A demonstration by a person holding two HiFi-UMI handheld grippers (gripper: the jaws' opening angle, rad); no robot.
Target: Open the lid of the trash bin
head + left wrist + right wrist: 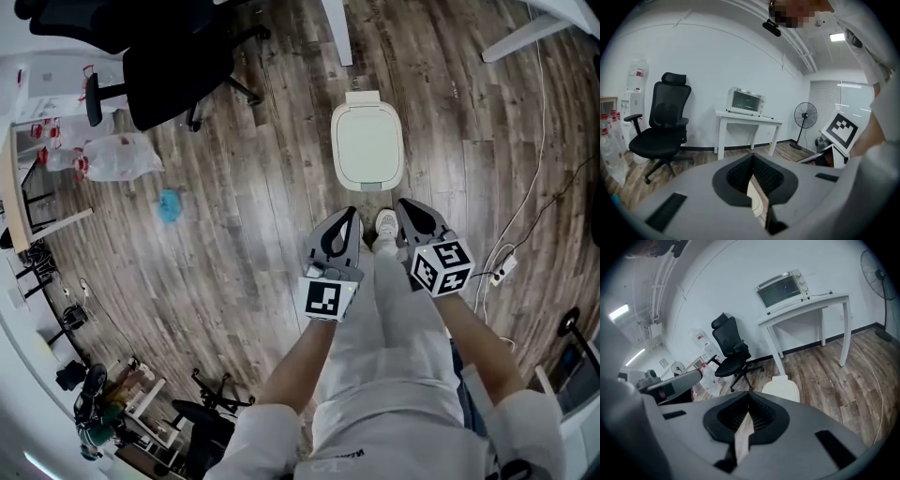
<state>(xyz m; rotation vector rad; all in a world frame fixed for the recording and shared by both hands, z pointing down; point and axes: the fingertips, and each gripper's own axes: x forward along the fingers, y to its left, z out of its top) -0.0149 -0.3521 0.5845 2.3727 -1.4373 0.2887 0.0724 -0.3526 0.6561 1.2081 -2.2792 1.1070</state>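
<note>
Closest in, above the person's white trousers, the grey left gripper and grey right gripper were held side by side. Each had its black-padded jaws pressed together at the tips with nothing between them. A white shoe showed between the two. Just beyond it, on the brown wood-plank floor, stood the cream, rounded-rectangular plastic trash bin, lid down, clear of both grippers. Farther off stood a black swivel office chair.

From where I'm driving: white rounded plastic trash bin sits on the wood-plank floor dead ahead, my white shoe just before it, left gripper and right gripper flanking the shoe. Black office chair stands off left, further back.
</note>
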